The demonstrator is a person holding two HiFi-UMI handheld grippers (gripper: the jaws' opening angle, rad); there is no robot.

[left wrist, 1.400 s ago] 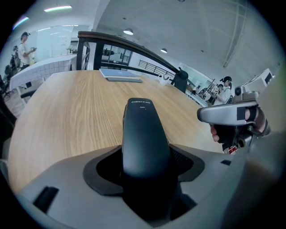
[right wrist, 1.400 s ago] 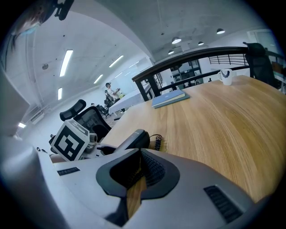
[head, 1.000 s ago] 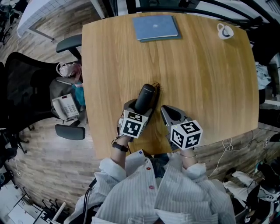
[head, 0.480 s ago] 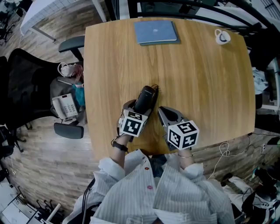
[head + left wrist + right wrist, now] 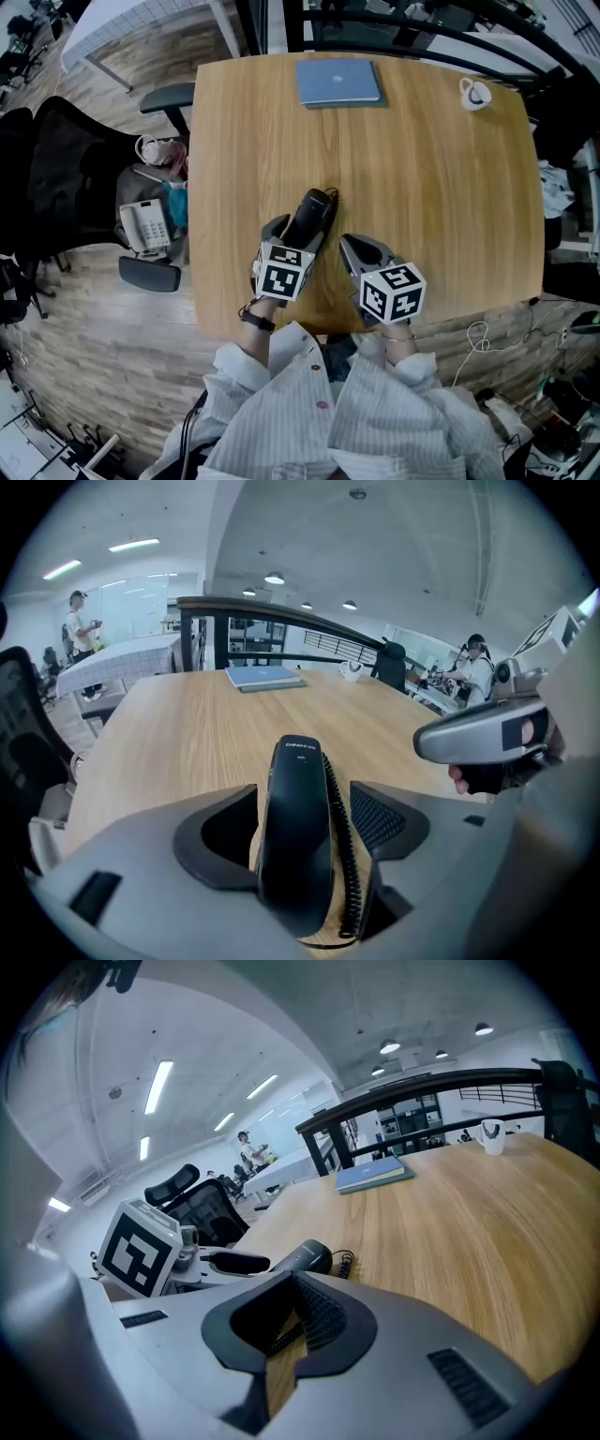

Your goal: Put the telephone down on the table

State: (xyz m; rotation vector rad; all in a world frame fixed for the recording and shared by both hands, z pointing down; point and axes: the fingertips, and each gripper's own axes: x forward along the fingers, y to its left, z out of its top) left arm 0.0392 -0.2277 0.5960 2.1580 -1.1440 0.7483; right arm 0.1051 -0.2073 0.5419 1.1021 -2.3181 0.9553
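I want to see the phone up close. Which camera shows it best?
The left gripper view: the phone fills the middle, close and whole, with its curly cord beside it. The head view shows it small, from above. The right gripper view shows only one end and a bit of cord.

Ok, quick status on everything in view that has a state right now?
Left tool: open, jaws apart either side of the handset.
Handset: lying on the table, not clamped.
Right tool: shut, empty.
Mug: upright.
Blue notebook: closed, lying flat.
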